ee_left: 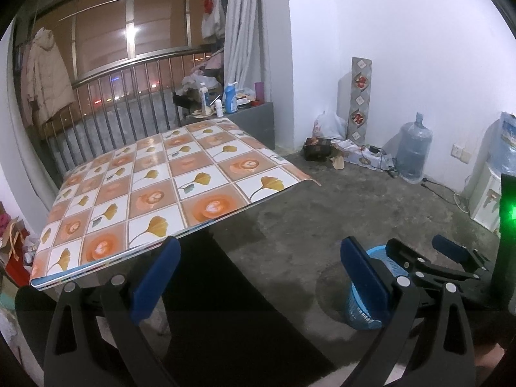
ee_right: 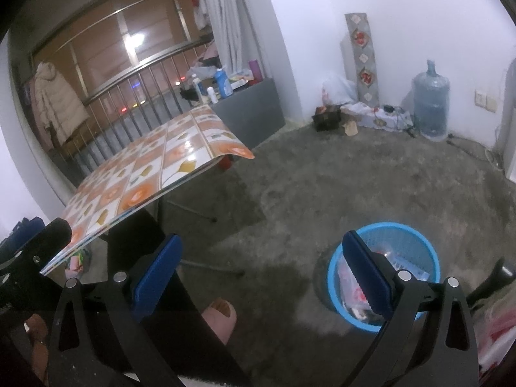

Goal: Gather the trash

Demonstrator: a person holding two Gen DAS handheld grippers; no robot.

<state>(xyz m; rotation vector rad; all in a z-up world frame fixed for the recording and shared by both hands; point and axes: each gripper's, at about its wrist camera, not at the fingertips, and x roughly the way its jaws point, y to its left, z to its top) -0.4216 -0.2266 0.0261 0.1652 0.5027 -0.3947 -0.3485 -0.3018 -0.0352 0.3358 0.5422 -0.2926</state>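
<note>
Room: bare concrete floor [ee_right: 322, 174], white walls, a railed window at the back; trash has to travel from the work surface down to floor level.
Desk [ee_left: 180, 177]: 1 folding desk under a tiled-pattern cover; its top shows no loose items, so I judge the clearing is largely finished.
Bin: 1 blue mesh basket [ee_right: 429, 251] stands on the floor to the right of the desk, within reach of both arms, with wrappers already inside.
Left gripper [ee_left: 258, 277]: jaws spread wide and empty, hanging by the desk's near edge.
Right gripper [ee_right: 261, 277]: jaws spread wide and empty, 1 blue pad overlapping the basket rim, which fits a drop position.
Corner: 1 water jug [ee_right: 430, 100] and 1 white bag [ee_right: 337, 88], well apart from the basket.
Person: 1 foot [ee_right: 222, 319] between the right jaws.
</note>
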